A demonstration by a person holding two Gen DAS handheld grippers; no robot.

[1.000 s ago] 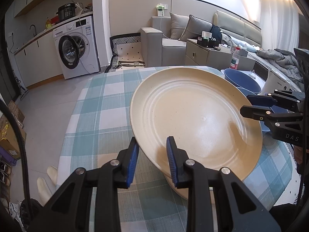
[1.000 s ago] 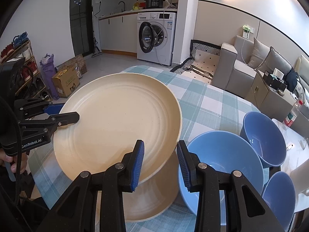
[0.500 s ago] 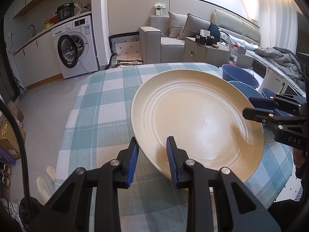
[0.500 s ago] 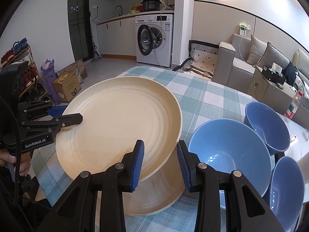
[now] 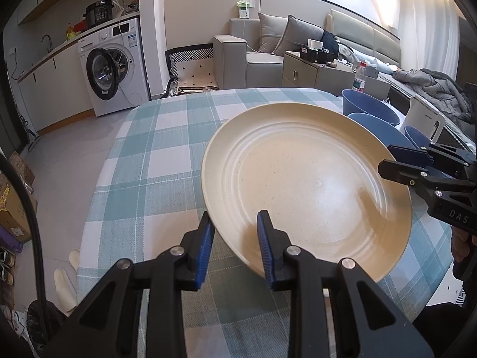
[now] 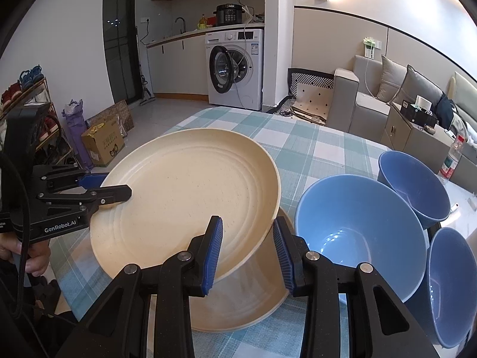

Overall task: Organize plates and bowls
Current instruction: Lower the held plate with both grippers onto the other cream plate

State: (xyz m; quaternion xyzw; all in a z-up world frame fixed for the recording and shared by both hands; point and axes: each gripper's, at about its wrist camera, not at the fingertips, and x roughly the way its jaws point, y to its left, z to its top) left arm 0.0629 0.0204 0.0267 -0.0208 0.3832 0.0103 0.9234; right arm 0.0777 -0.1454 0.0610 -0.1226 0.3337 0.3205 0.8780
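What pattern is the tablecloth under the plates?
The tablecloth is a teal-and-white check, clearest in the left wrist view.

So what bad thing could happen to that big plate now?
The cream plate is held only by its rim, the left gripper on one side and the right gripper on the other, so it might slip or tip. It hangs tilted over a second cream plate, so lowered unevenly it could clack against it. The big blue bowl sits close beside; a sideways swing might knock it.
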